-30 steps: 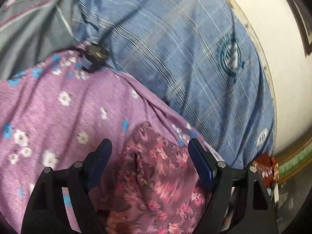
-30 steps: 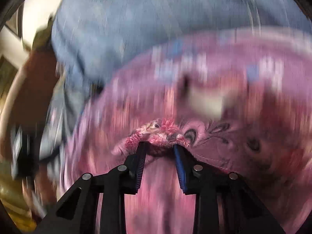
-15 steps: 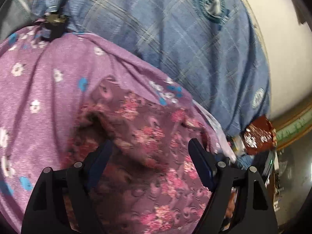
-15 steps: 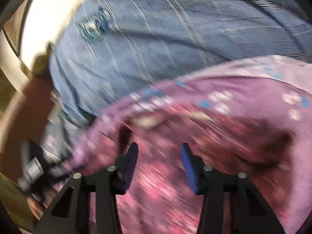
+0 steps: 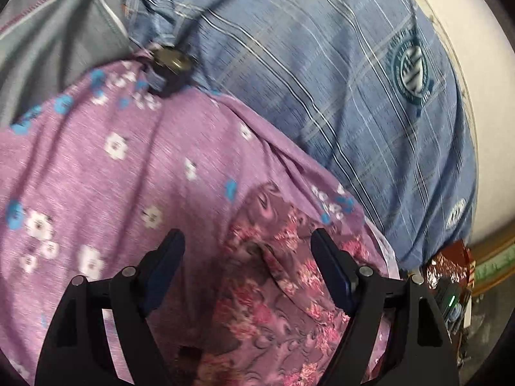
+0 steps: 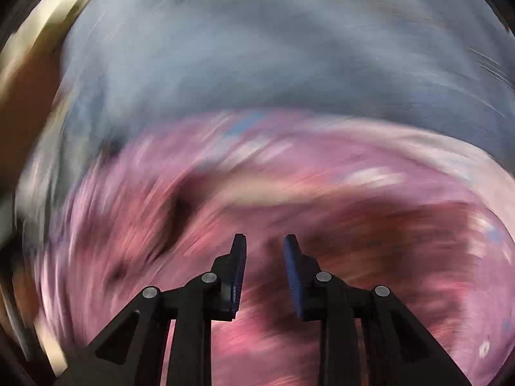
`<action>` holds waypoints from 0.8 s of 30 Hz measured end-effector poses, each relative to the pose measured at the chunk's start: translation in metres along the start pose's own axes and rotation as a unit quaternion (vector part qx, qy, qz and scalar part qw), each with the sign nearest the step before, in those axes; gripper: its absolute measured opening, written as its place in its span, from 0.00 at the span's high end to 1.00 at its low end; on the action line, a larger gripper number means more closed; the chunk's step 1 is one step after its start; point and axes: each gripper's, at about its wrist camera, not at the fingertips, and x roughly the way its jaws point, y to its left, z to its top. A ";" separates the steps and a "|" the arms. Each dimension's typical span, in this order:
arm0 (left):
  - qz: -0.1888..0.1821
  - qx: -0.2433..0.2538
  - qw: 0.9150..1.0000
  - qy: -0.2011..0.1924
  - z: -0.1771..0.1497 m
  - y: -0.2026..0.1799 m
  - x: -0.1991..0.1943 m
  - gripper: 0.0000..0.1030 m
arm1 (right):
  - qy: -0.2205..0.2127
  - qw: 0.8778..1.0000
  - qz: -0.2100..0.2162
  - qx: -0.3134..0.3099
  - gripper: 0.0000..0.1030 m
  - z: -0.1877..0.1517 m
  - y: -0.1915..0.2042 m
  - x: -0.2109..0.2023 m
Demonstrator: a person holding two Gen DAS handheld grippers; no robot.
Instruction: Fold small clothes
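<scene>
A small dark-pink garment with a rose print (image 5: pixel 273 296) lies on a lilac cloth with white and blue flowers (image 5: pixel 122 173). My left gripper (image 5: pixel 248 251) is open wide and hovers just above the garment's upper edge, holding nothing. In the right wrist view everything is smeared by motion; the pink garment (image 6: pixel 289 347) fills the lower half. My right gripper (image 6: pixel 264 246) has its jaws a narrow gap apart with nothing between them.
A blue checked sheet (image 5: pixel 338 90) covers the bed beyond the lilac cloth; it also shows in the right wrist view (image 6: pixel 273 58). A grey cloth (image 5: pixel 54 32) lies at the upper left. A small dark round object (image 5: pixel 167 61) sits where the cloths meet. A cream wall (image 5: pixel 466 64) borders the right.
The right gripper let go of the garment's edge, opened a little, and is moving fast. The left gripper stayed open and shifted over the garment and back.
</scene>
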 end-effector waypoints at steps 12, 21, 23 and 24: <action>-0.017 0.003 1.000 0.017 0.004 0.006 -0.007 0.22 | -0.112 0.977 0.129 0.126 0.66 0.094 0.063 0.032; -0.016 0.074 0.994 0.073 -0.028 -0.031 0.023 0.22 | -0.106 0.980 0.088 0.141 0.65 -0.004 0.012 -0.016; 0.019 0.101 0.992 0.076 -0.041 -0.038 0.033 0.22 | -0.112 0.979 0.062 0.160 0.65 -0.029 -0.005 -0.029; 0.044 0.116 0.990 0.071 -0.046 -0.040 0.036 0.22 | -0.117 0.978 0.045 0.168 0.65 -0.046 -0.016 -0.040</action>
